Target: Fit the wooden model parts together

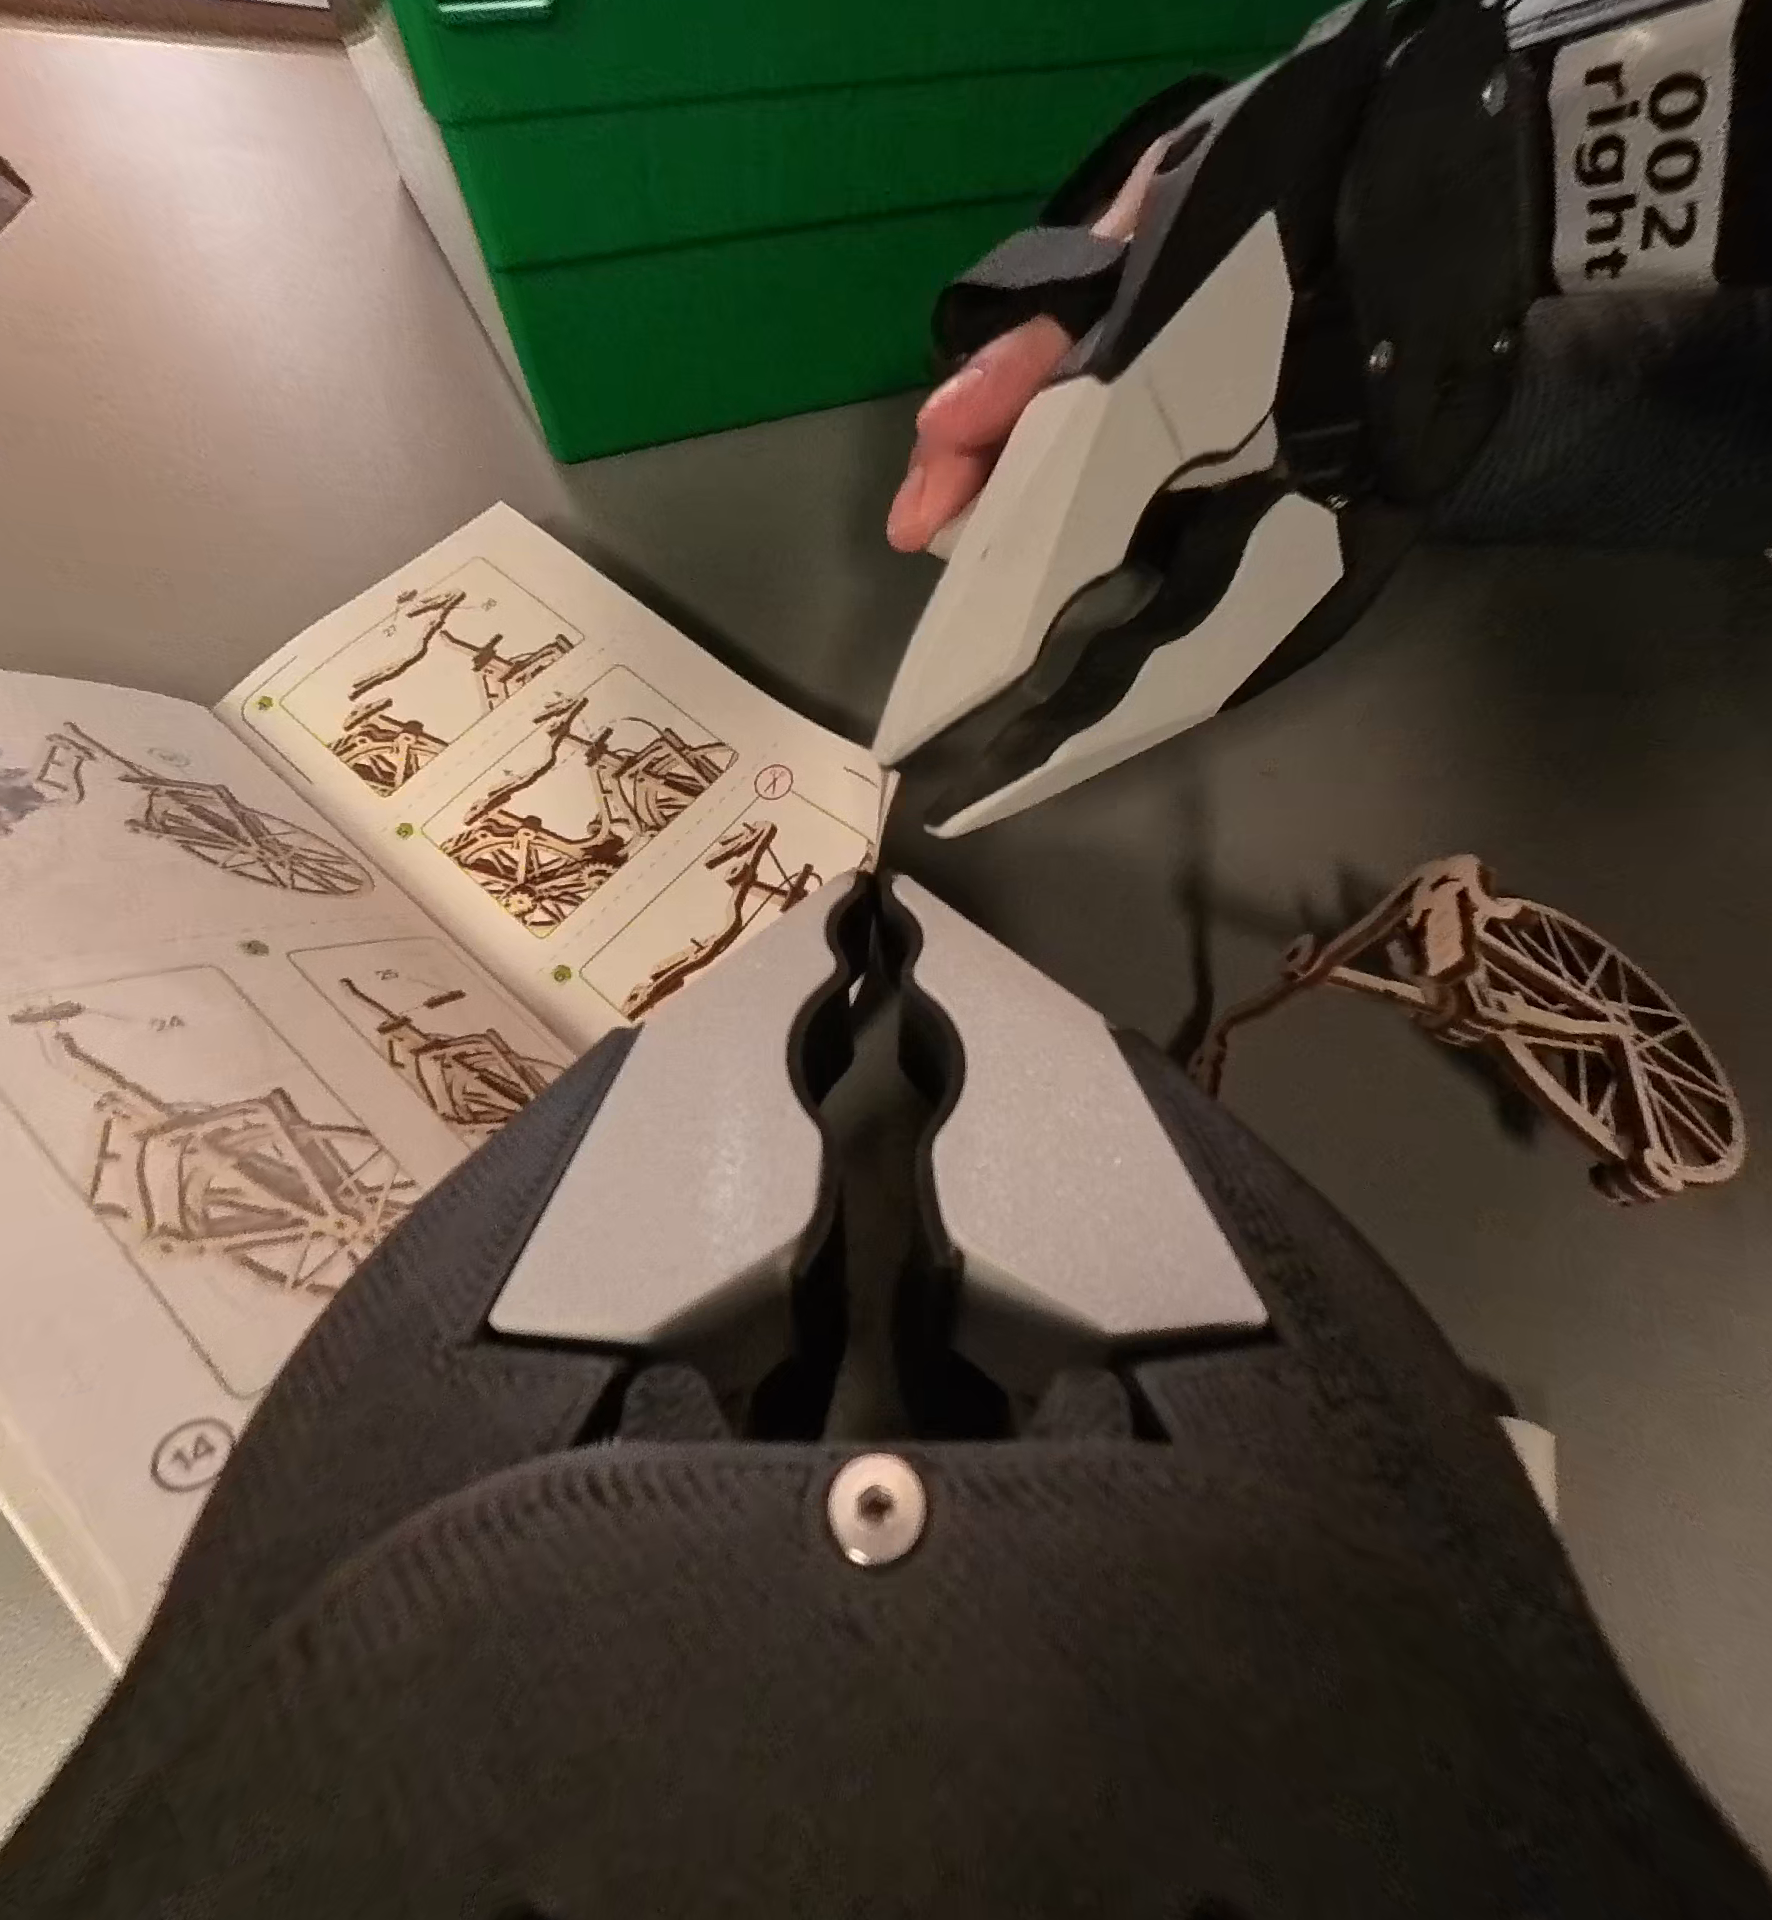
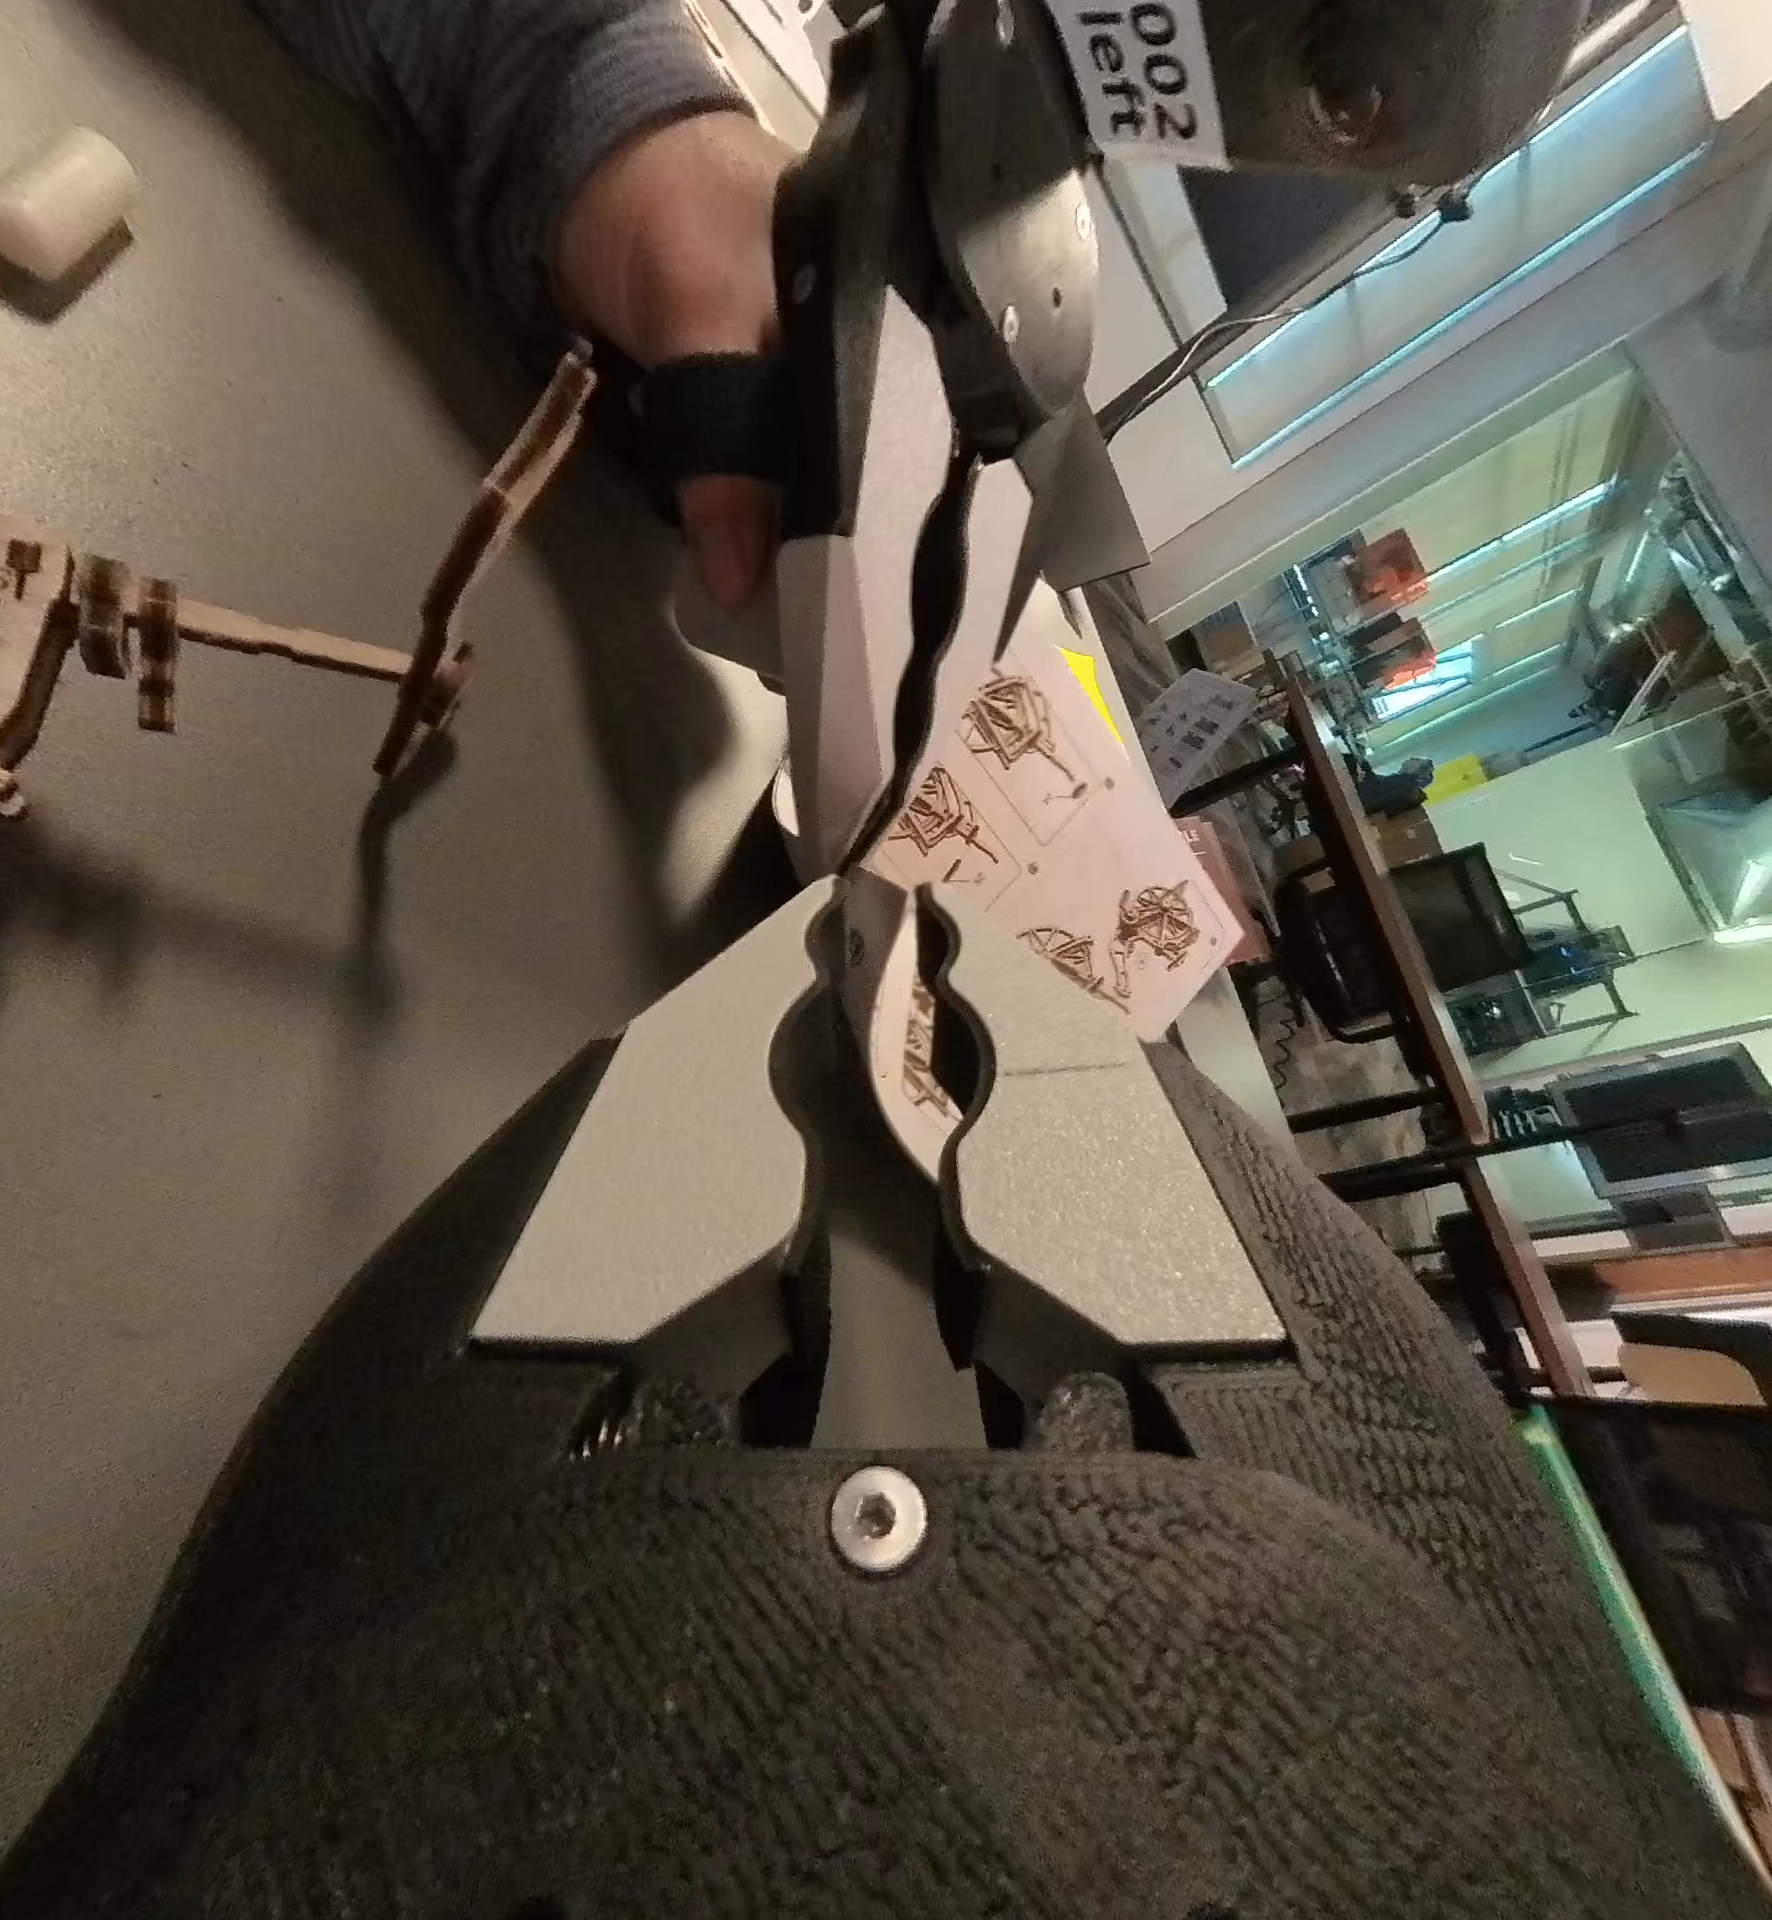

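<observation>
- The left gripper [image 1: 877, 883] has its jaws together at the tips, and they appear to pinch the corner of a booklet page; the grip itself is hard to make out.
- The right gripper [image 2: 877, 888] has its jaws closed on a curled page of the instruction booklet [image 1: 269, 935], which passes between its fingers [image 2: 695, 1091].
- The two gripper tips meet almost nose to nose at that page corner, the right one [image 1: 913, 800] angled down from above.
- The booklet lies open just left of the left gripper, flat on the grey table [image 1: 1484, 1455].
- The wooden model [image 1: 1484, 1018], a partly built wheeled frame, stands on the table near the right side of the left gripper, touched by neither gripper.
- A person's hand [image 2: 674, 270] holds the left gripper [image 2: 851, 842].
- Beyond both grippers sits a stack of green boxes [image 1: 757, 229].
- A small white cylinder [image 2: 56, 213] lies far off on the table.
</observation>
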Available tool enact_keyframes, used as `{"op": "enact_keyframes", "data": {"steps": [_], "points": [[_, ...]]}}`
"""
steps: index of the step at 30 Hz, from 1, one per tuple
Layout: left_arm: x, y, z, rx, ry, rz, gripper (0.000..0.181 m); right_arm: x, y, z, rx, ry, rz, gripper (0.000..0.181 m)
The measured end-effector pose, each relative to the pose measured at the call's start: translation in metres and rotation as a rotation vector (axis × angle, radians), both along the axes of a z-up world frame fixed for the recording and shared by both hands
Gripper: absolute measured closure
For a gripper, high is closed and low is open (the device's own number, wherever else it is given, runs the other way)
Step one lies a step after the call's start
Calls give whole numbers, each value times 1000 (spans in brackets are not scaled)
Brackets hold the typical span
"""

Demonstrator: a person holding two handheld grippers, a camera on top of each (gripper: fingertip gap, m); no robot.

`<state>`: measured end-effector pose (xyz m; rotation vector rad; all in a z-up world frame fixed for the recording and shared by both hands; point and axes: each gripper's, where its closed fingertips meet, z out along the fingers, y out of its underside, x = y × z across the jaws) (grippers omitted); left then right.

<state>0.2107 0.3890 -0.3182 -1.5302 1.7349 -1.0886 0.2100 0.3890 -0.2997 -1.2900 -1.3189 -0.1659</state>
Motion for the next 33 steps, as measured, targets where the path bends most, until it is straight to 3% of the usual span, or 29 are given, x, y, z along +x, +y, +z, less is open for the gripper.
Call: {"op": "enact_keyframes", "data": {"steps": [20, 23, 27, 33], "points": [[0, -1, -4, 40, 25, -3, 181, 4, 4, -6, -20, -45, -31, 181], [-1, -4, 9, -57, -45, -17, 166, 3, 3, -6, 42, -117, -27, 181], [-4, -2, 32, -274, -170, -31, 173, 1, 1, -4, 213, -268, -8, 181], [-3, -7, 28, -305, -132, -50, 171, -7, -3, 6, 419, -382, 22, 181]]}}
